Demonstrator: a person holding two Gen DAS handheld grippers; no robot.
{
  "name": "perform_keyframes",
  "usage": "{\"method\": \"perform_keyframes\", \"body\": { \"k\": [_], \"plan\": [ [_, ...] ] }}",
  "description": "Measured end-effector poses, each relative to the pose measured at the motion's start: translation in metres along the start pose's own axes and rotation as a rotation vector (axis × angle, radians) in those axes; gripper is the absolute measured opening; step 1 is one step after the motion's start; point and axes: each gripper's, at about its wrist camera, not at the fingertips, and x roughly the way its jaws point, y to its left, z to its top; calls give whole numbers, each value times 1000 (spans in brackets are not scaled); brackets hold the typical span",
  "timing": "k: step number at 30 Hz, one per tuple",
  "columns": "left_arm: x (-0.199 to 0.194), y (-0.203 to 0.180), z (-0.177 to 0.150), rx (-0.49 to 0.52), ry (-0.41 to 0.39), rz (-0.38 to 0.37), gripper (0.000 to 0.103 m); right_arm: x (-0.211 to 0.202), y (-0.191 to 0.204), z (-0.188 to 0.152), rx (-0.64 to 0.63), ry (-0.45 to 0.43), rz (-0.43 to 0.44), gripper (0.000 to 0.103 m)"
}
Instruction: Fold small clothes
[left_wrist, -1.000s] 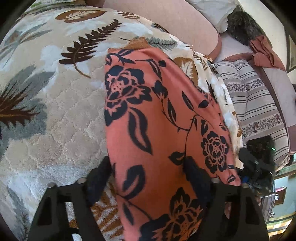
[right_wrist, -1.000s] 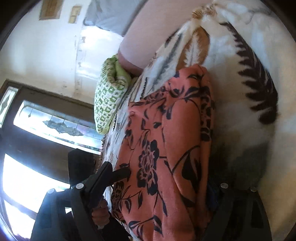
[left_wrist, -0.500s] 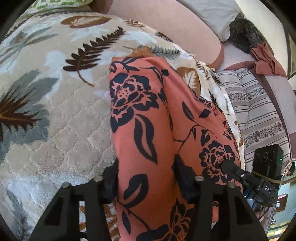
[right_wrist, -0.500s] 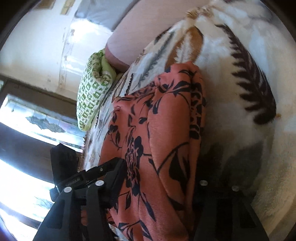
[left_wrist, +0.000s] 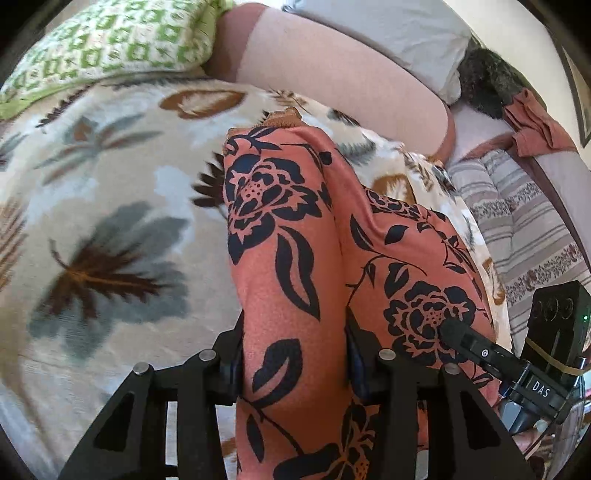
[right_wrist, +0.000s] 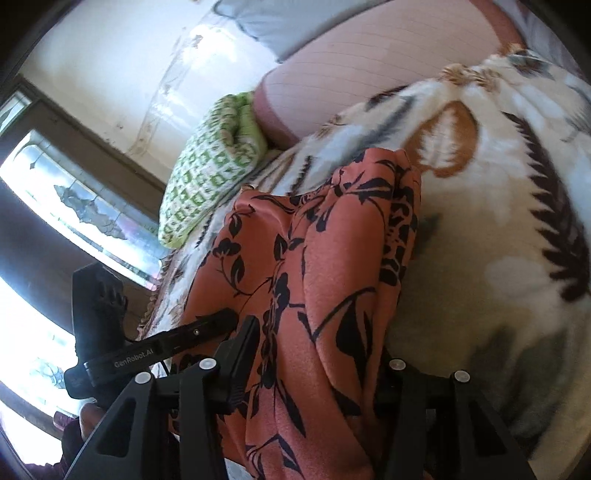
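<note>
An orange garment with black flowers (left_wrist: 295, 229) lies on a leaf-patterned blanket (left_wrist: 110, 221), its near end lifted. My left gripper (left_wrist: 293, 354) is shut on the garment's near edge, with cloth bunched between its fingers. In the right wrist view the same garment (right_wrist: 332, 258) runs up from my right gripper (right_wrist: 314, 365), which is shut on its other near corner. The right gripper (left_wrist: 480, 350) also shows at the lower right of the left wrist view, and the left gripper (right_wrist: 207, 328) at the lower left of the right wrist view.
A pink bolster (left_wrist: 332, 74) and a green patterned pillow (left_wrist: 110, 40) lie at the bed's far end. A striped cushion (left_wrist: 517, 221) and a rust cloth (left_wrist: 532, 122) sit to the right. A window (right_wrist: 74, 206) is on the left in the right wrist view.
Both grippers have closed on the garment's near edge and lifted it. The cloth has bunched narrower and the views have tilted up toward the pillows.
</note>
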Motion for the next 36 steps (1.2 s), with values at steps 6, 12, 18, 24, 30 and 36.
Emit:
{"method": "perform_keyframes", "body": {
  "k": [6,12,18,24,30,36],
  "plan": [
    [-21,22,8,4,-58,99,46,32,26,2,-59,15,50,50],
    [-47,47,15,-31,-124,172,46,67,53,7,-126,20,140,50],
    [-63,57,16,-54,-153,219,46,84,71,11,-161,25,215,50],
    [-73,43,11,-19,-174,252,46,78,75,6,-135,16,255,50],
    [-81,38,12,-8,-174,264,46,77,77,7,-109,10,279,50],
    [-76,34,11,19,-165,288,46,74,73,5,-81,8,276,50]
  ]
}}
